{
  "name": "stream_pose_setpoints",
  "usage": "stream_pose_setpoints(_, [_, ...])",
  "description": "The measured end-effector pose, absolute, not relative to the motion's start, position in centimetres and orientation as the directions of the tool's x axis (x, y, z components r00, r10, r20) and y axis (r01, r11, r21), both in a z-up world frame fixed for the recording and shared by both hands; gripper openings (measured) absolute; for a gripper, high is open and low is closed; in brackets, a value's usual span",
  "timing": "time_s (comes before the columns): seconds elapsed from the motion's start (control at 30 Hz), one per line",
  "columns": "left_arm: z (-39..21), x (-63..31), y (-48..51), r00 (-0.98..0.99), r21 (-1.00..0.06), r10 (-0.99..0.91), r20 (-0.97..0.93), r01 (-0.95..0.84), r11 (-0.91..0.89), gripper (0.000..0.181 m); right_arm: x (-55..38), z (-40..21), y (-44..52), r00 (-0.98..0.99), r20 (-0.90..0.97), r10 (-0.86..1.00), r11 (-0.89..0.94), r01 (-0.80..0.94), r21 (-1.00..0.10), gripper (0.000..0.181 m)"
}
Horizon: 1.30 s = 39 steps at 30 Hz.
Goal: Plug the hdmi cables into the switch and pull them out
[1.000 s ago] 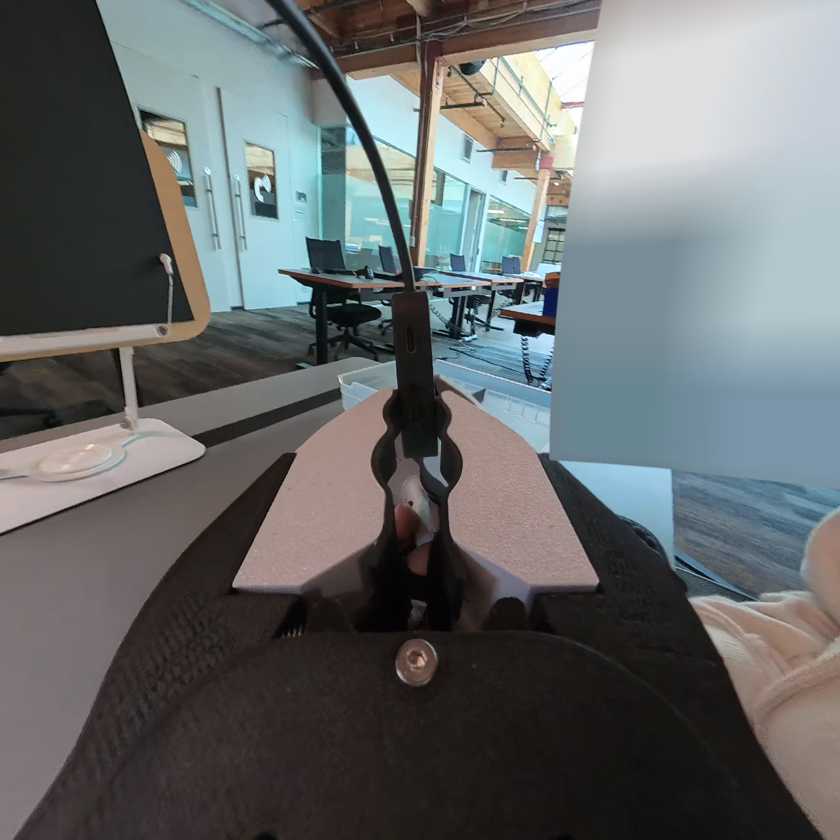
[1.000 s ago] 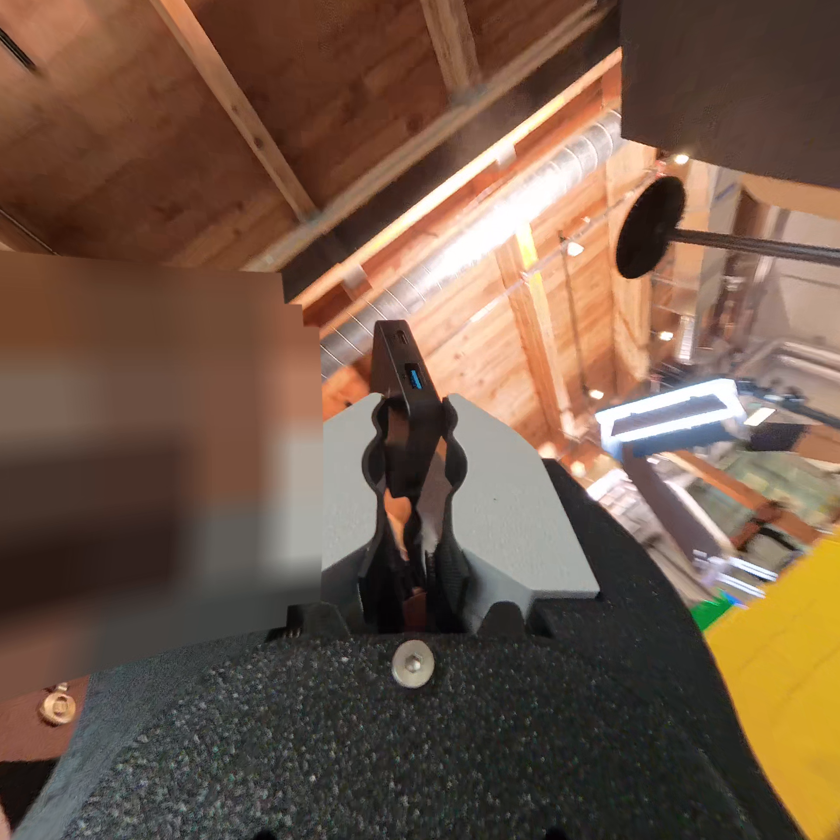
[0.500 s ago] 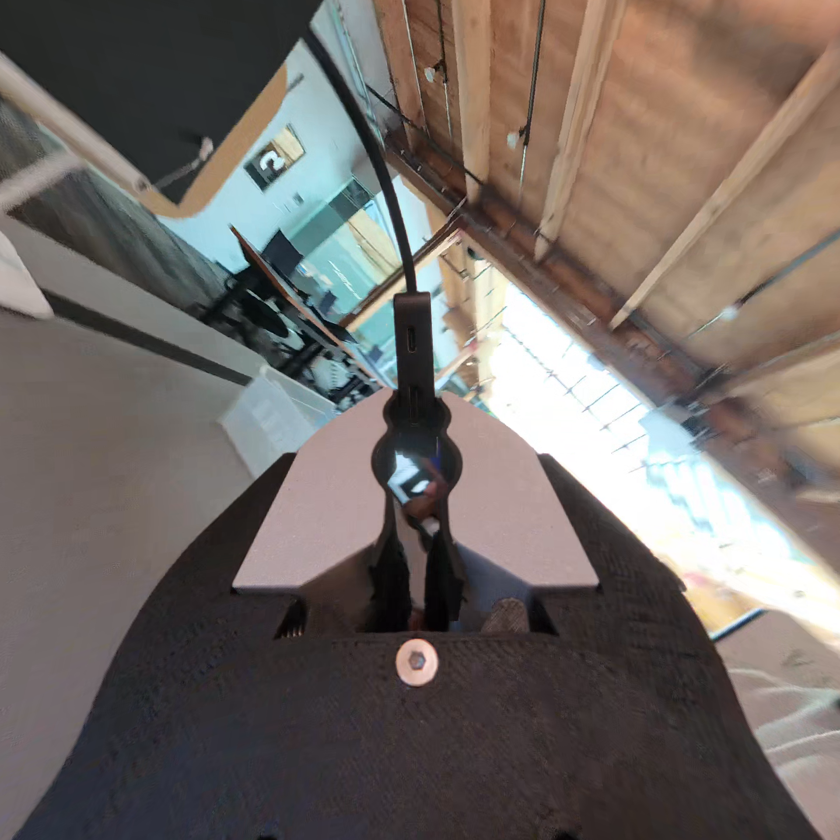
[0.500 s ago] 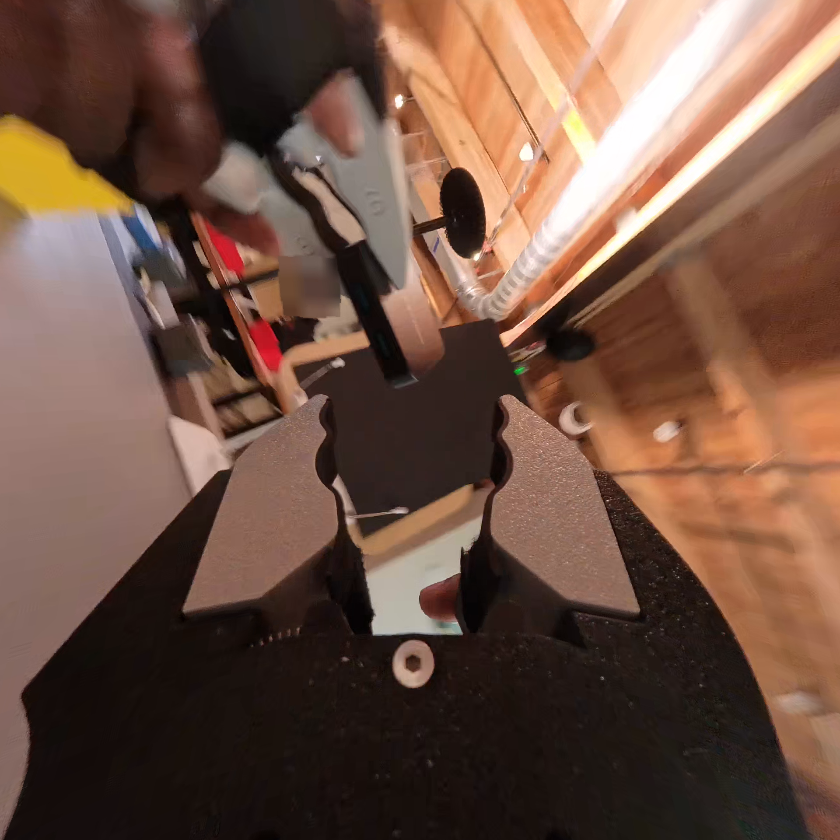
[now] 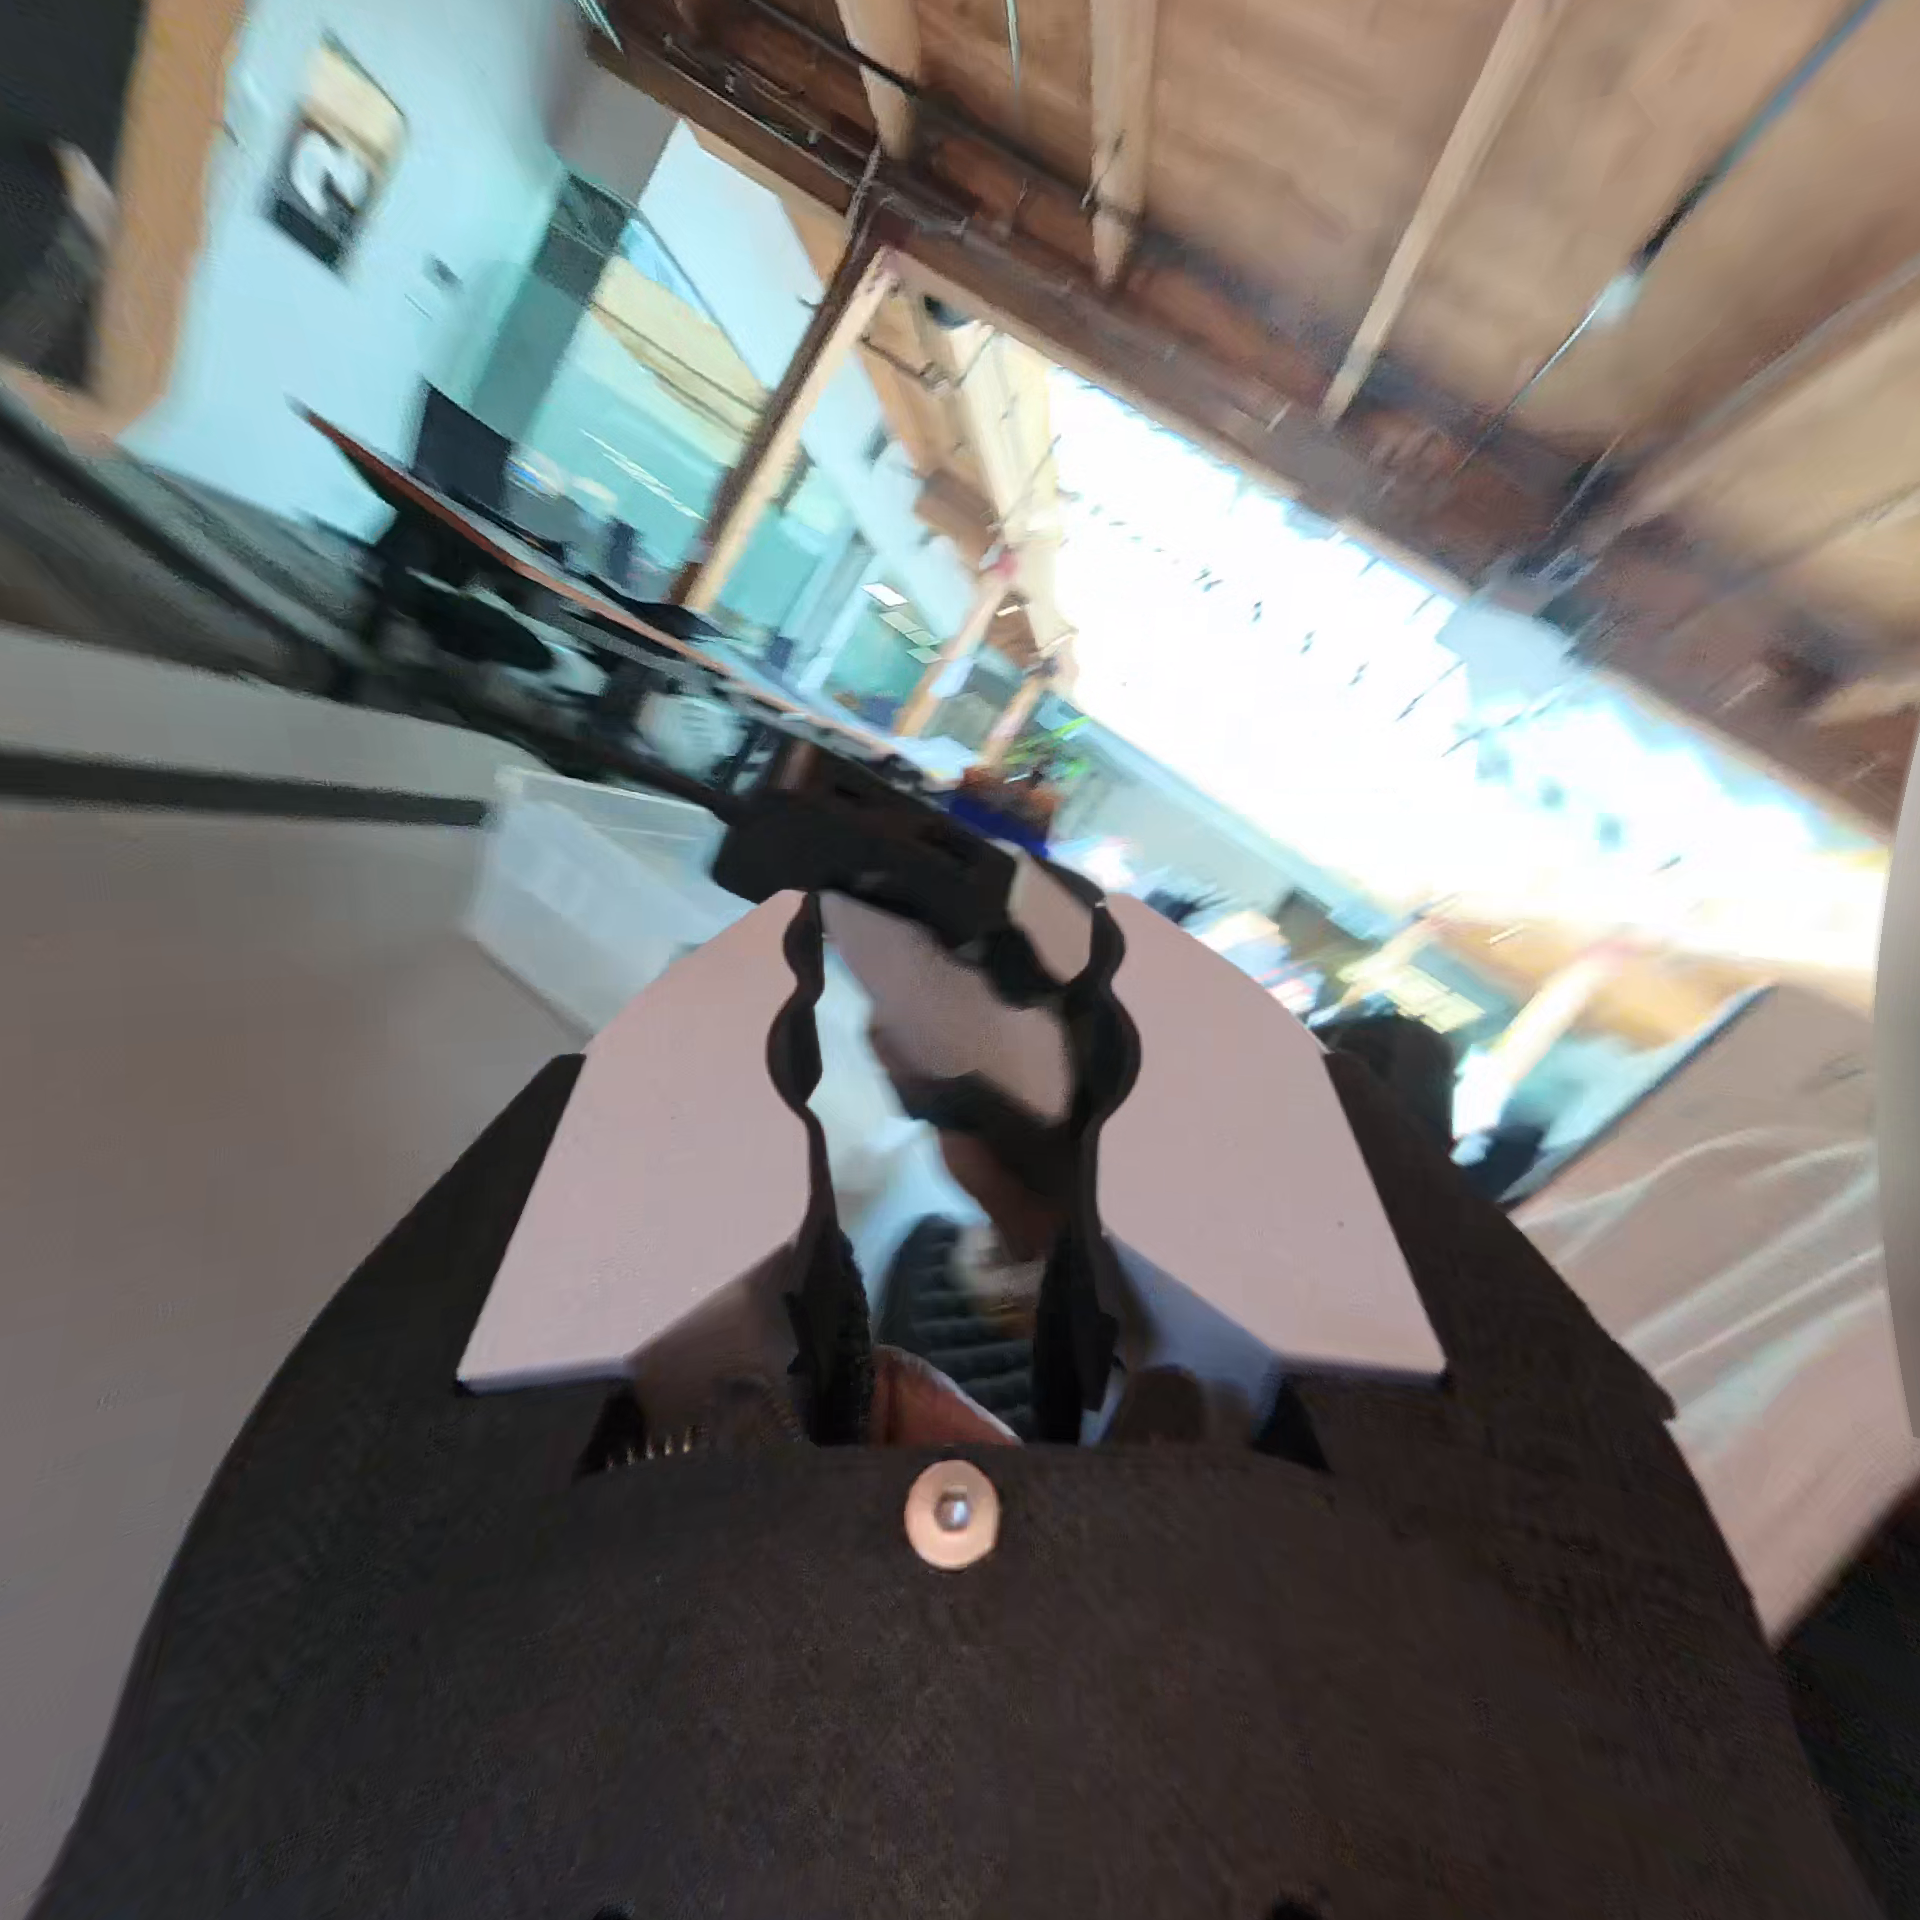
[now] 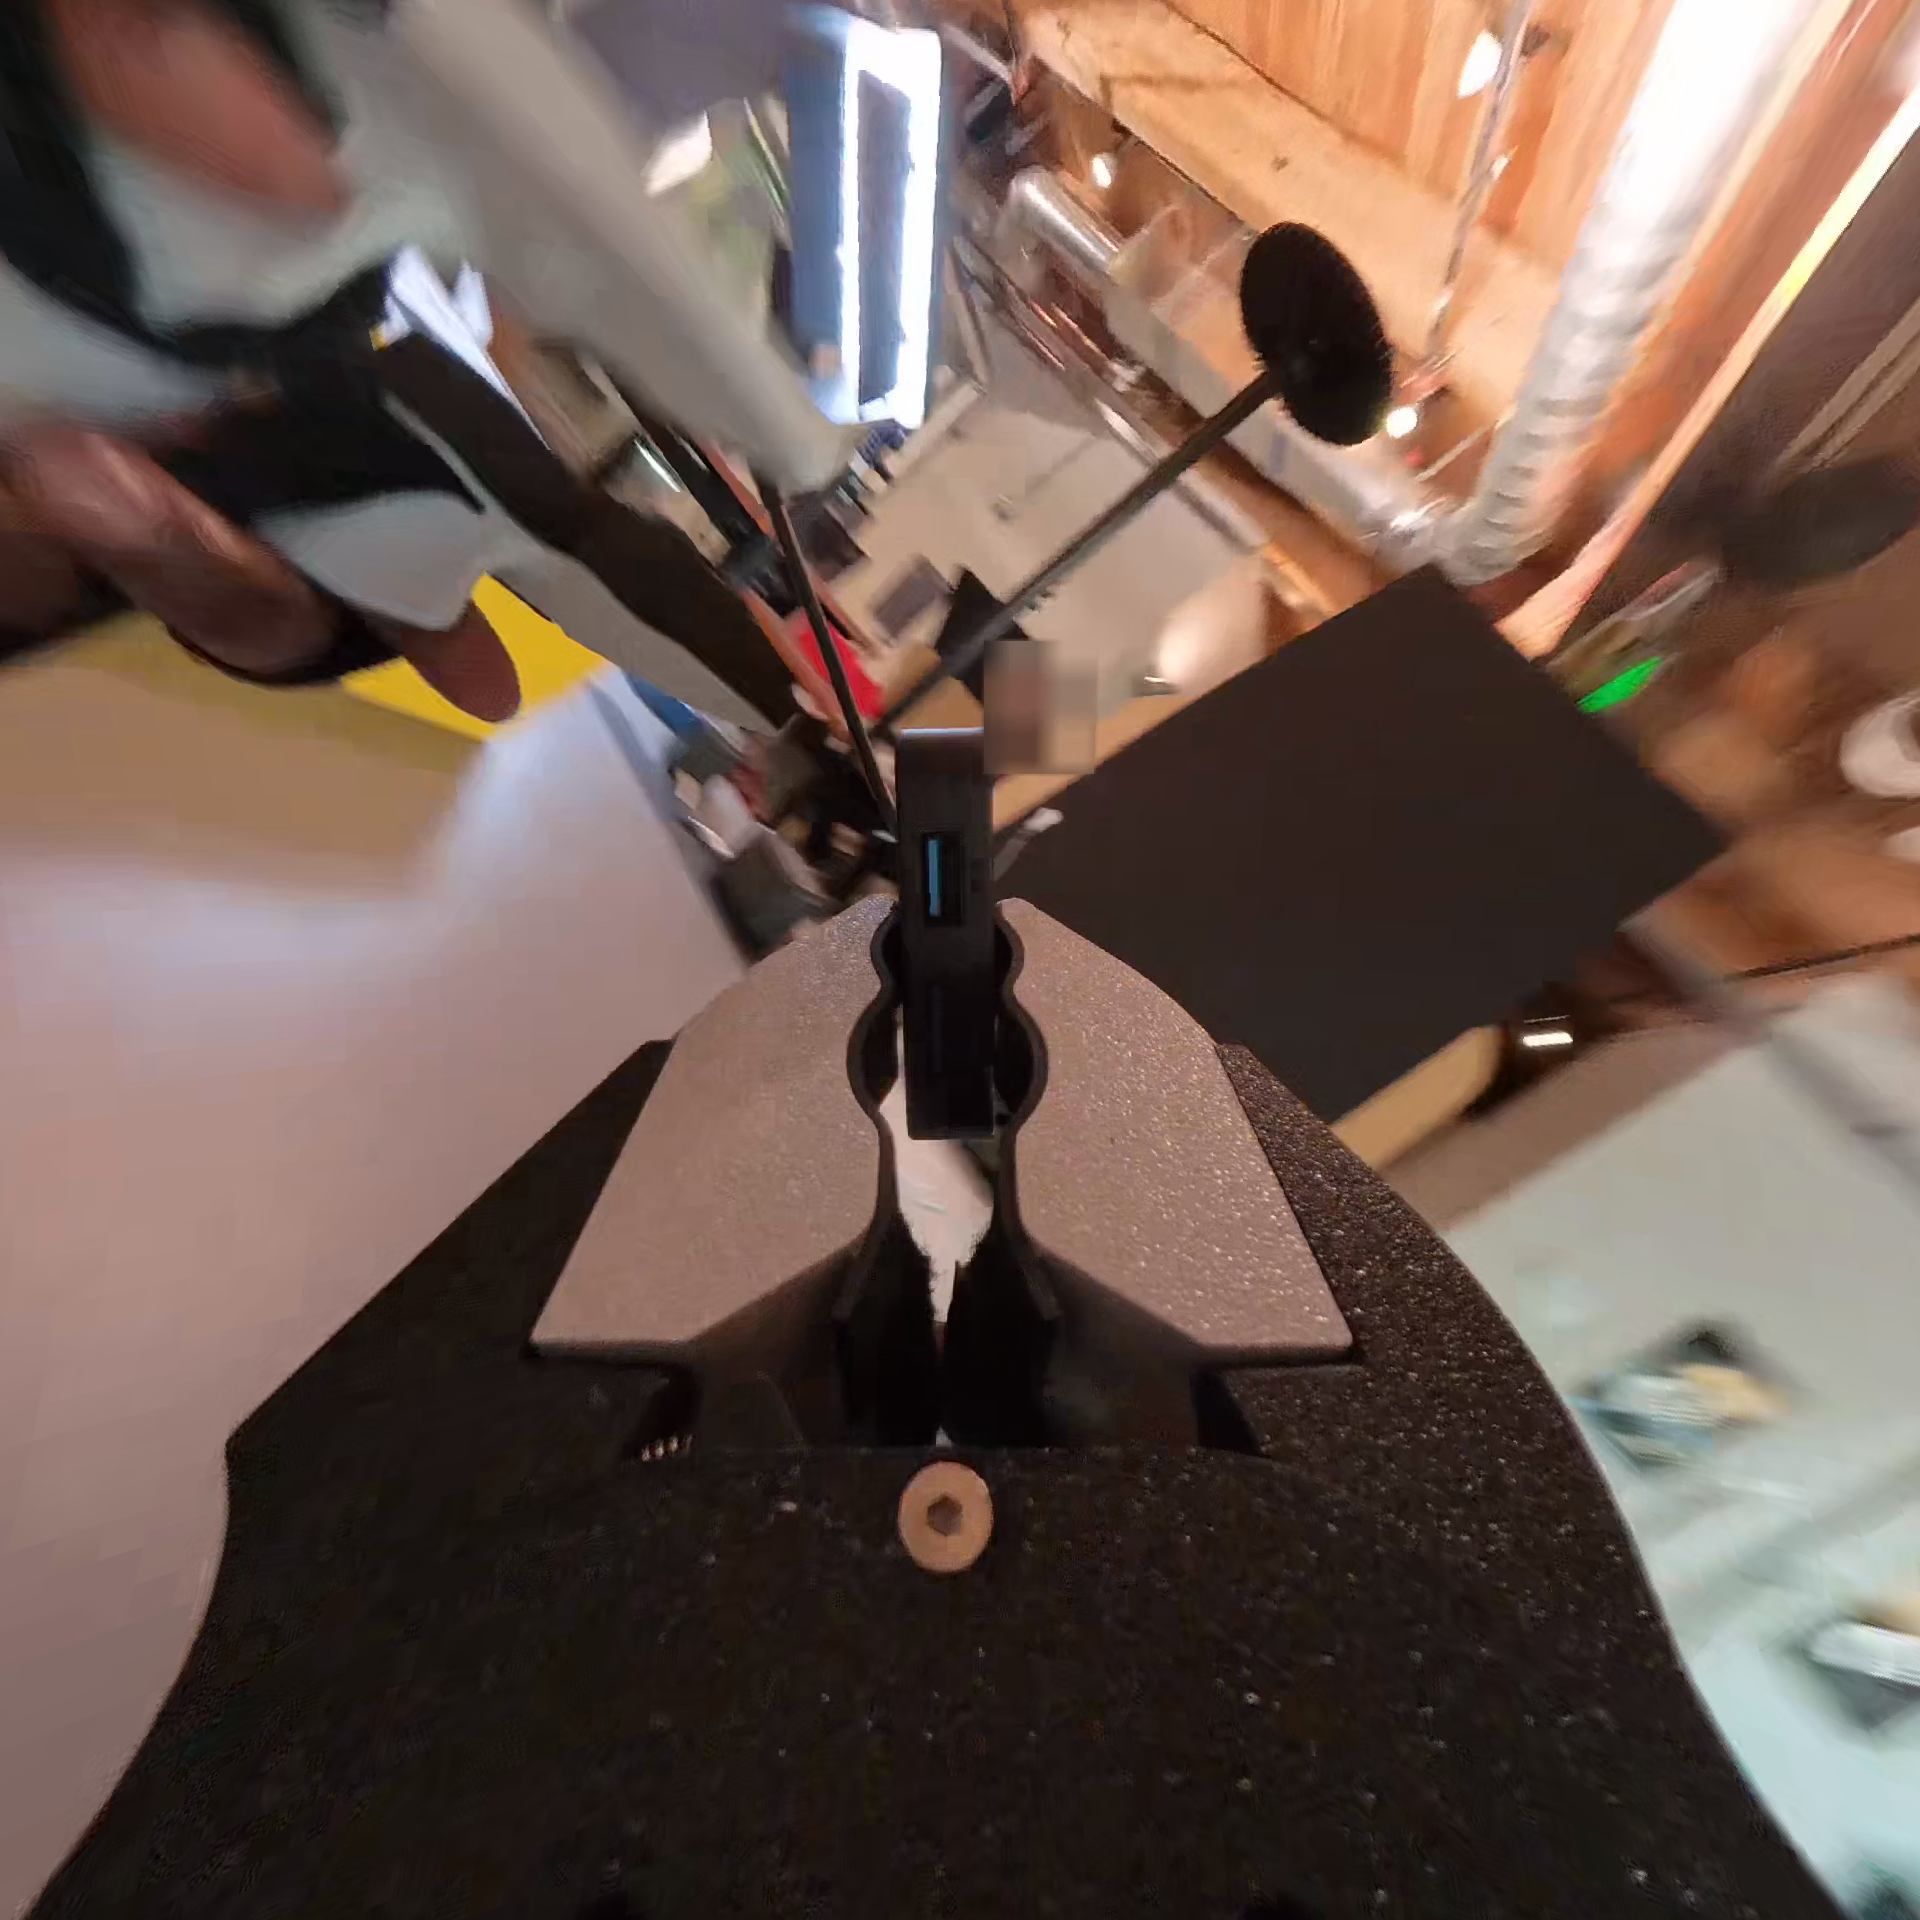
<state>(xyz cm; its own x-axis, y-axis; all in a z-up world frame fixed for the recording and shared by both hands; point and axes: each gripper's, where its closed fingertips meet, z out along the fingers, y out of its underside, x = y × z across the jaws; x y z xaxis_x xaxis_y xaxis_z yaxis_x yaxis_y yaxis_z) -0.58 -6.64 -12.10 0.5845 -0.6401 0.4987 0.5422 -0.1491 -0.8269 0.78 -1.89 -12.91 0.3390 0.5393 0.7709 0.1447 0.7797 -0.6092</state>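
My right gripper (image 6: pixel 943 920) is shut on the black switch (image 6: pixel 943 997), a slim bar with a blue port on its edge, which stands up past the fingertips. A thin black cable (image 6: pixel 821 644) runs from its far end up and to the left. My left gripper (image 5: pixel 956 920) is open and empty, its jaws well apart. Between them the right gripper (image 5: pixel 966 1029) shows blurred, with a blurred black shape (image 5: pixel 862 873) just past my left tips. The left gripper (image 6: pixel 582 260) and the hand (image 6: pixel 229 592) holding it appear blurred at the upper left of the right wrist view.
A grey table (image 5: pixel 208 1039) lies to the left, with a clear plastic bin (image 5: pixel 582 862) at its far edge. A black board with a wooden rim (image 6: pixel 1351 831) stands behind the switch. A black disc on a rod (image 6: pixel 1314 332) hangs above. Both views are tilted and motion-blurred.
The switch has passed from my left gripper to my right. The left gripper, shut on it before, has opened; the right gripper, open half a second ago, has shut on it.
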Motion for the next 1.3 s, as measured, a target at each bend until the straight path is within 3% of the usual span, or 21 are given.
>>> stream_pose_setpoints(0.07, [-12.3, -1.5, -7.2, 0.744, -0.933, -0.603, 0.288, 0.359, -0.003, 0.049, 1.0, -13.6, -2.5, 0.241, 0.647, 0.724, 0.660, 0.033, -0.751, 0.014])
stream_pose_setpoints(0.2, [-13.1, -1.7, -8.2, 0.807, -0.989, -0.590, 0.010, 0.095, 0.114, 0.049, 1.4, -14.8, -3.6, 0.057, 0.430, 0.901, 0.433, -0.077, -0.898, 0.014])
stream_pose_setpoints(0.4, [-14.3, 0.1, -8.5, 0.719, -0.979, -0.693, -0.061, 0.091, 0.180, 0.047, 1.3, -16.0, -6.3, -0.221, 0.140, 0.965, 0.104, -0.167, -0.981, 0.014])
stream_pose_setpoints(0.5, [-16.1, 0.8, -7.8, 0.711, -0.993, -0.699, -0.085, -0.003, 0.117, 0.045, 1.1, -16.8, -7.1, -0.282, 0.124, 0.951, 0.085, -0.147, -0.986, 0.014])
stream_pose_setpoints(0.57, [-17.0, 0.9, -7.5, 0.712, -0.997, -0.698, -0.076, -0.030, 0.078, 0.024, 1.1, -17.1, -7.5, -0.303, 0.140, 0.943, 0.100, -0.146, -0.984, 0.014])
stream_pose_setpoints(0.67, [-16.9, 1.1, -8.1, 0.669, -0.997, -0.742, -0.040, 0.018, 0.071, 0.018, 1.3, -16.9, -8.0, -0.345, 0.138, 0.928, 0.085, -0.163, -0.983, 0.014])
stream_pose_setpoints(0.97, [-18.3, 1.6, -8.5, 0.647, -0.994, -0.754, -0.108, -0.096, 0.060, 0.017, 0.9, -18.8, -8.6, -0.377, 0.185, 0.907, 0.184, -0.038, -0.982, 0.014])
stream_pose_setpoints(1.3, [-15.1, -3.4, -13.0, 0.735, -0.997, -0.676, -0.054, -0.006, 0.074, 0.028, 3.4, -18.0, -4.4, -0.194, 0.110, 0.975, 0.079, -0.160, -0.984, 0.014])
